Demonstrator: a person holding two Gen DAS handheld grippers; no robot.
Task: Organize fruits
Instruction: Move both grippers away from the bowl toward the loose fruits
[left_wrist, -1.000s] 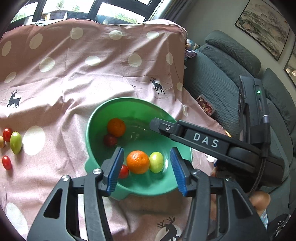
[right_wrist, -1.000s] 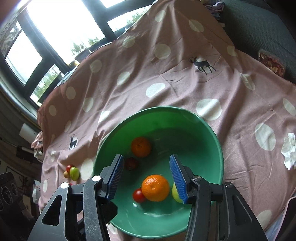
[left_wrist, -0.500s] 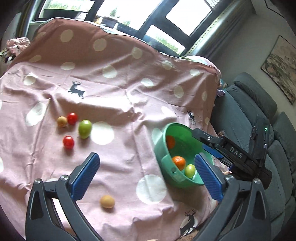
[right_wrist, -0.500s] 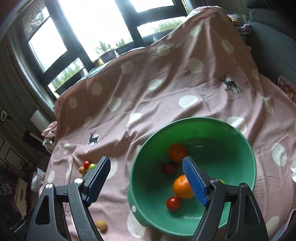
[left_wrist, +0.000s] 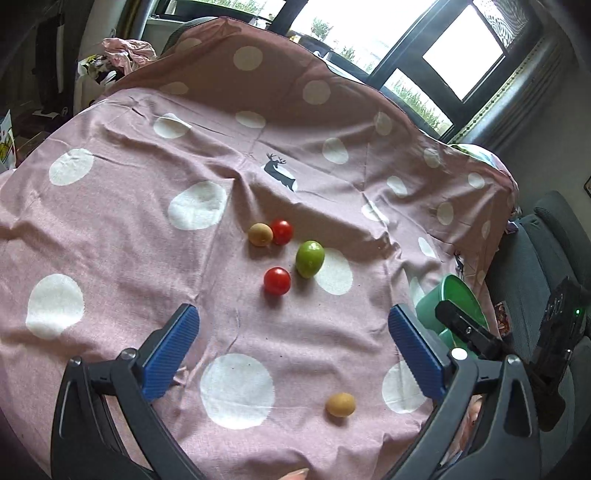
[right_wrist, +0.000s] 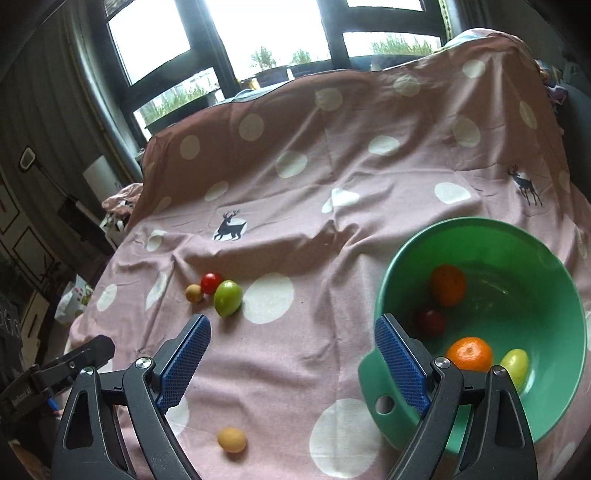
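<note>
A green bowl (right_wrist: 554, 273) sits on the pink dotted cloth at the right; it holds two oranges (right_wrist: 469, 353), a dark red fruit (right_wrist: 429, 322) and a green fruit (right_wrist: 514, 363). In the left wrist view its rim (left_wrist: 460, 295) shows at the right edge. Loose on the cloth lie a green fruit (left_wrist: 309, 258), two red tomatoes (left_wrist: 277, 281), and two tan fruits (left_wrist: 340, 404). My left gripper (left_wrist: 293, 350) is open and empty above the cloth, short of the loose fruits. My right gripper (right_wrist: 291, 360) is open and empty, left of the bowl.
A grey sofa (left_wrist: 535, 258) stands to the right of the covered table. Windows (right_wrist: 258, 37) run along the far side. Clutter and bags (left_wrist: 110, 55) lie beyond the far left edge. The cloth (left_wrist: 184, 166) is wrinkled.
Both grippers have opened wide and pulled back from the bowl, swinging left. The loose fruits on the cloth now sit ahead of the left gripper.
</note>
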